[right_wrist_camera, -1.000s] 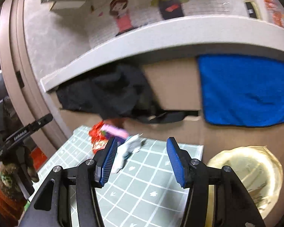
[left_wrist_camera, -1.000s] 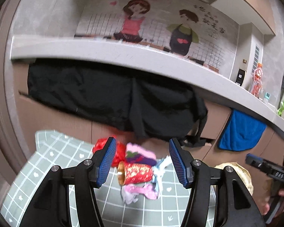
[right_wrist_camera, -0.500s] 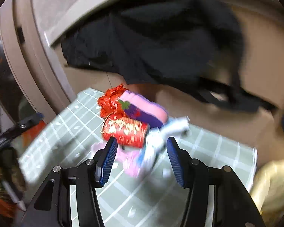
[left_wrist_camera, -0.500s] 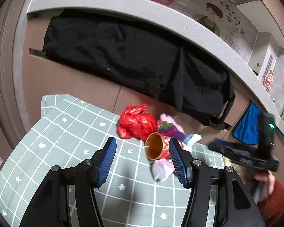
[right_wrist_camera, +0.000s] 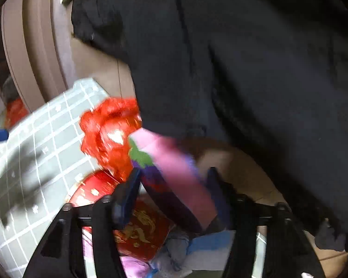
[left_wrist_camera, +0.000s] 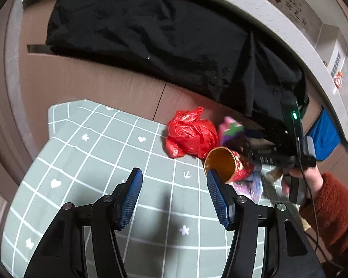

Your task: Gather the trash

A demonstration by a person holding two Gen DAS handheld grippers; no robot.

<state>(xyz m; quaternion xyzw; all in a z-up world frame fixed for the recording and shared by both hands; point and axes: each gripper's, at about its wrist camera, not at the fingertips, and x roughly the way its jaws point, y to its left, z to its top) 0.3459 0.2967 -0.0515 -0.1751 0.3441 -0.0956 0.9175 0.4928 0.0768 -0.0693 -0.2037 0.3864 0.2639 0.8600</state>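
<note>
Right gripper (right_wrist_camera: 174, 192), jaws wide, has closed in around the pink-and-purple wrapper (right_wrist_camera: 171, 169), ready to grasp; left gripper (left_wrist_camera: 174, 199) hovers wide, empty.

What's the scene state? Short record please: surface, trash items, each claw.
surface: green grid mat
trash: red plastic bag, pink-purple packet, red paper cup lying on its side
left claw: open, empty, above mat short of the pile
right claw: open, around the pink-purple packet; image blurred, contact unclear
backdrop: black cloth hanging over the cabinet front

Dim fisheye views, right wrist heavily motion-blurred, dark vignetted corners.
</note>
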